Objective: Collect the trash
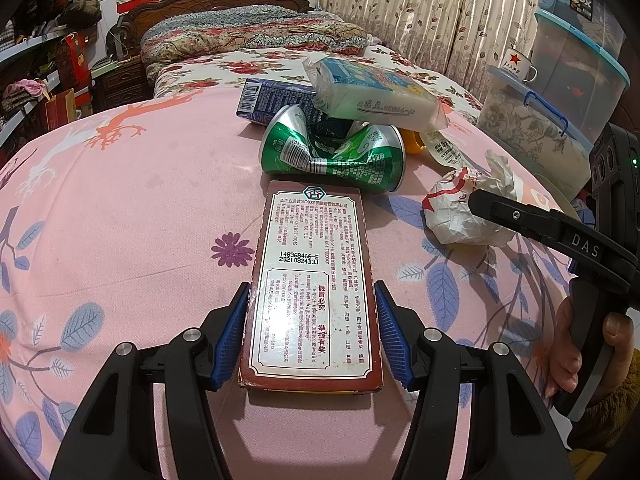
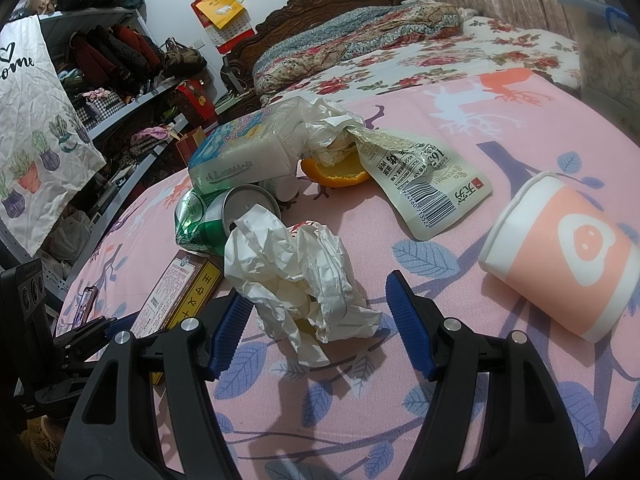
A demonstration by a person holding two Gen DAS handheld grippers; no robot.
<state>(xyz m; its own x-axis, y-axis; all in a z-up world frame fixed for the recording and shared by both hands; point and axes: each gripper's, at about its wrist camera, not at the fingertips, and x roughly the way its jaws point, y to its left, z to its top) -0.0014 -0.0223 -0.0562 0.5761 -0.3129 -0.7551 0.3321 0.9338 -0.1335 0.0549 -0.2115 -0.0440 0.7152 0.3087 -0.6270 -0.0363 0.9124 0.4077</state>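
A flat brown box (image 1: 312,288) with a white printed label lies on the pink cloth. My left gripper (image 1: 312,328) has its blue pads against both long sides of the box, shut on it. The box also shows in the right wrist view (image 2: 176,296). My right gripper (image 2: 316,324) is open, its blue pads on either side of a crumpled white paper wad (image 2: 296,276), apart from it. The wad also shows in the left wrist view (image 1: 460,208), with the right gripper's finger (image 1: 520,216) over it.
A crushed green can (image 1: 332,152), a dark blue carton (image 1: 276,100), a tissue pack (image 1: 372,92), an orange peel (image 2: 336,168), a white pouch (image 2: 428,184) and a tipped pink paper cup (image 2: 564,252) lie on the cloth. Plastic storage bins (image 1: 540,120) stand at the right.
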